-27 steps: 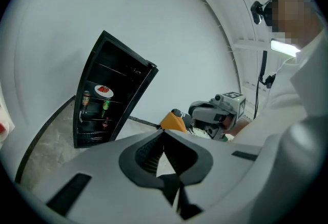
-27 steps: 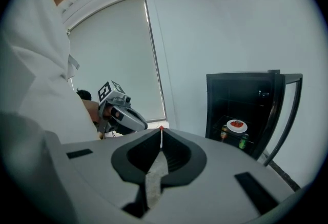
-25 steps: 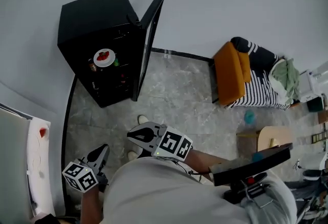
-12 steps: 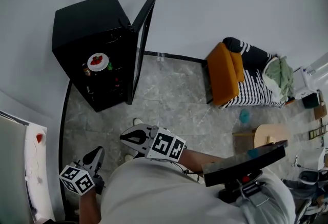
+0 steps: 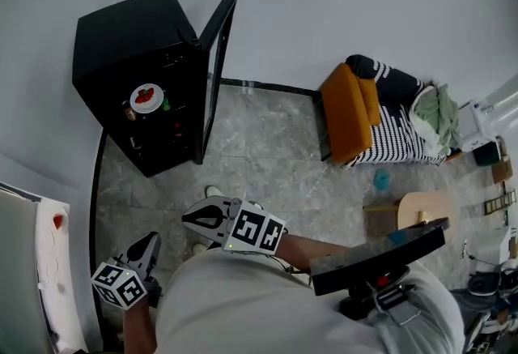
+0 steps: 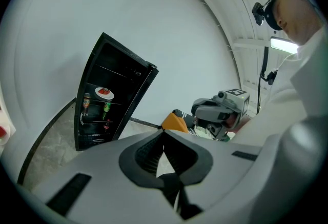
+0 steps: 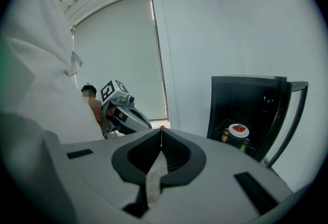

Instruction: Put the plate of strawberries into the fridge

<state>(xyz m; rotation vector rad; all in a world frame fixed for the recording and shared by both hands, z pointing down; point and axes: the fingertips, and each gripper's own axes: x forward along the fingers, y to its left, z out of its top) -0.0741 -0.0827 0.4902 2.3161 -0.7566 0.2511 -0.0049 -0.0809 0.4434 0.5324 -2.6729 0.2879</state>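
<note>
You held both claws low in front of your body, side by side. Your left claw (image 5: 151, 240) was fully closed with nothing in it, and your right claw (image 5: 187, 219) was closed and empty as well, its tips meeting in its own view.

Under them lay the floor (image 5: 259, 150), grey marbled stone tile edged by a dark skirting strip, with plain white walls around it. At your left ran a white ledge (image 5: 44, 263) with one small red thing (image 5: 57, 221) on it.

Further ahead stood one black fridge (image 5: 129, 28), its single door (image 5: 214, 61) swung wide open. The one plate (image 5: 146, 96) of strawberries sat on an upper shelf inside, well apart from both claws. Three drinks could be made out near it: a green bottle (image 5: 165, 104) just beside the plate, a can (image 5: 129, 111) on its other side, and a red-labelled one (image 5: 176, 132) lower down.

Off to your right were one orange cushion (image 5: 348, 113), a striped cloth (image 5: 396, 138), a green cloth (image 5: 437, 113) and one round wooden stool (image 5: 425, 211).
</note>
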